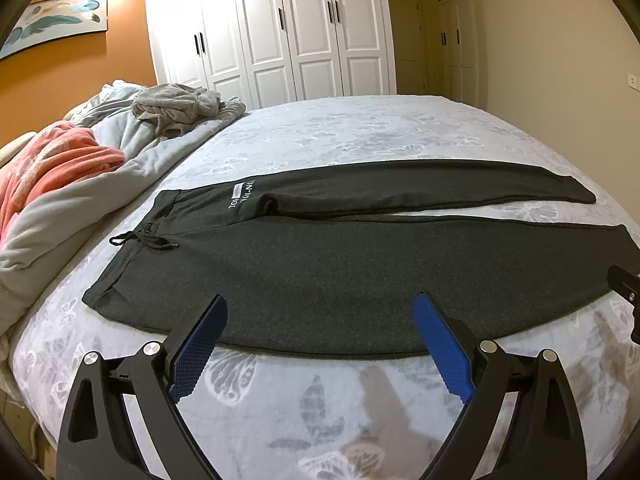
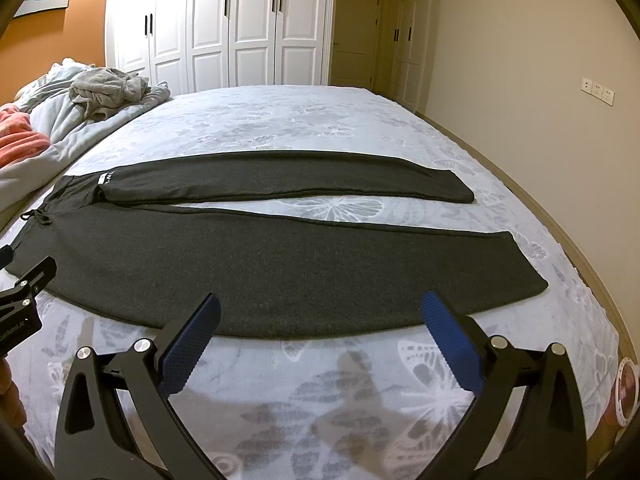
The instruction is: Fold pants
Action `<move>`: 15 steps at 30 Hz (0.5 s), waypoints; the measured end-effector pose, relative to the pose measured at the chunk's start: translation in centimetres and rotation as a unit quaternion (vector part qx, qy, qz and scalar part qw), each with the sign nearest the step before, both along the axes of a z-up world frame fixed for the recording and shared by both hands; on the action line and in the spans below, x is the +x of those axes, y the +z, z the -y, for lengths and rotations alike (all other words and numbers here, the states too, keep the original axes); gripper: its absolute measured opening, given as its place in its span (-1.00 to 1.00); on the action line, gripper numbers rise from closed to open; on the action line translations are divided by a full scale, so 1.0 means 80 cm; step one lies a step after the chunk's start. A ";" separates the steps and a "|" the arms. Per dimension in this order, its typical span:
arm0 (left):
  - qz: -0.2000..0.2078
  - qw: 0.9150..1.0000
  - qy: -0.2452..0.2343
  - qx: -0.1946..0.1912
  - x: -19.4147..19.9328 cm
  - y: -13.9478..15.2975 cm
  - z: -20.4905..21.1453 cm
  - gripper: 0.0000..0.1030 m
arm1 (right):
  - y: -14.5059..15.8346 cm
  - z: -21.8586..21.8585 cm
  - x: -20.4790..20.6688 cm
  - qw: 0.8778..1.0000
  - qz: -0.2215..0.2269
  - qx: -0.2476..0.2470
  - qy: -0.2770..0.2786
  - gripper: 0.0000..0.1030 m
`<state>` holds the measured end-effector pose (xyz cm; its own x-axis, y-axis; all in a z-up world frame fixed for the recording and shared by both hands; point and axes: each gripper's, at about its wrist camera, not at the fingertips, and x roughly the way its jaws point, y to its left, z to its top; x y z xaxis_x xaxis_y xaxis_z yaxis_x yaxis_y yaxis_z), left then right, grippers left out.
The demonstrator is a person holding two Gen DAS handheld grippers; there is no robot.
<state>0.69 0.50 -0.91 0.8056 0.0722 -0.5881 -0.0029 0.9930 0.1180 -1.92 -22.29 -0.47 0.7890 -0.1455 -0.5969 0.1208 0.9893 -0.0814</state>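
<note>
Lying flat: dark grey pants spread across the near part of the bed, waistband at the left, both legs running to the right with a narrow strip of bedcover showing between them.
Far left: a heap of bedding, a pink blanket beside a pale grey duvet, with a crumpled grey garment on top of it.
Waist end: a black drawstring knotted at the waistband, and a white printed label on the farther leg near the hip.
Left gripper: jaws spread wide, holding nothing; its blue pads hover just above the near edge of the nearer leg, towards the waist half.
Right gripper: jaws equally wide apart, empty, its tips over the near edge of the same leg, nearer the cuff end.
Background: white wardrobe doors behind the bed; an orange wall with a framed feather picture at left.
</note>
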 end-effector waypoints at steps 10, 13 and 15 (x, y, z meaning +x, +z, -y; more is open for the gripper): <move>0.001 1.000 0.002 0.003 0.001 0.000 0.001 0.78 | 0.001 0.001 0.000 1.000 0.001 0.001 0.000 0.91; 0.000 1.000 0.002 0.002 0.001 -0.001 0.001 0.78 | 0.000 0.001 0.000 1.000 0.001 0.000 0.000 0.91; 0.000 1.000 0.001 0.002 0.001 -0.001 0.001 0.78 | 0.000 0.000 -0.001 1.000 0.001 0.001 0.000 0.91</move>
